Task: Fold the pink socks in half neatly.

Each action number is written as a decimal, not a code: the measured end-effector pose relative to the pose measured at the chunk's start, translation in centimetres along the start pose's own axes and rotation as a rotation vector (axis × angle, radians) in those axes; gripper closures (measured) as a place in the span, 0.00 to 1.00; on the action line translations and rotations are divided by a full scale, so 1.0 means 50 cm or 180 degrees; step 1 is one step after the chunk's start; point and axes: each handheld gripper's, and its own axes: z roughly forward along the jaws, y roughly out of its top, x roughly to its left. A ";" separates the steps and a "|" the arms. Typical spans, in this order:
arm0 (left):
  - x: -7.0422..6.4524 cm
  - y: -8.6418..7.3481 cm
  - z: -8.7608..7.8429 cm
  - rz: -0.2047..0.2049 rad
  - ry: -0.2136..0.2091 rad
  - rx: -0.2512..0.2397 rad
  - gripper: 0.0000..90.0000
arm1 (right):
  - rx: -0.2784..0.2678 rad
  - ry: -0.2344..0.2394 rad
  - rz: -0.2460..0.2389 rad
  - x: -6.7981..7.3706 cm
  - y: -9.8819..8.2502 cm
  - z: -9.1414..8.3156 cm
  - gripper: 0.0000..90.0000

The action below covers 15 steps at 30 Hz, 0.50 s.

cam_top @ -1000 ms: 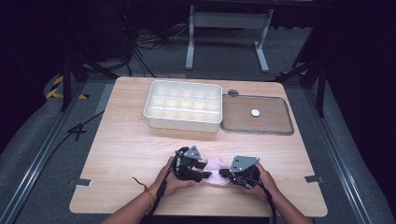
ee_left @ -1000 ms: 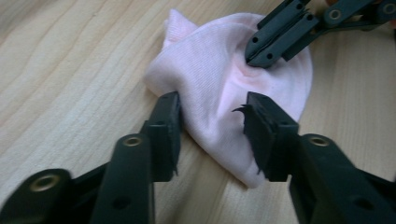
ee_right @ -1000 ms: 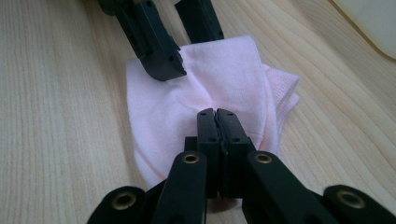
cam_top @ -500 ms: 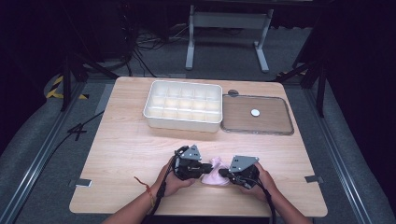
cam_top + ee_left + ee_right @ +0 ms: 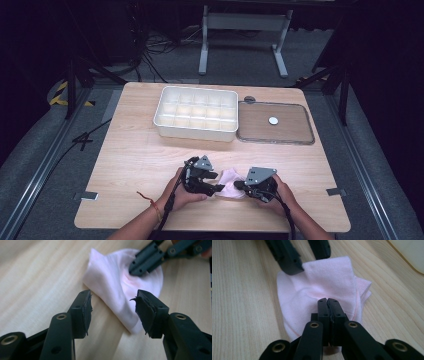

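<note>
The right tongs (image 5: 329,305), pressed together, pin the pink cloth (image 5: 329,277) to the counter (image 5: 130,165) so the left tongs (image 5: 112,302), just spreading, can regrip its fold.

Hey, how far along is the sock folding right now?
The pink sock already lies doubled over on the table. The right gripper is shut, pinning its middle; the left gripper has just been opening, its fingers clear of the cloth. Still left, probably: placing it in the divided bin, whose cells look empty.
</note>
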 end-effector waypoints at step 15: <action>-0.018 -0.002 0.005 0.0082 -0.0101 0.0007 0.90 | -0.0002 0.0001 -0.0014 0.001 0.000 -0.001 0.99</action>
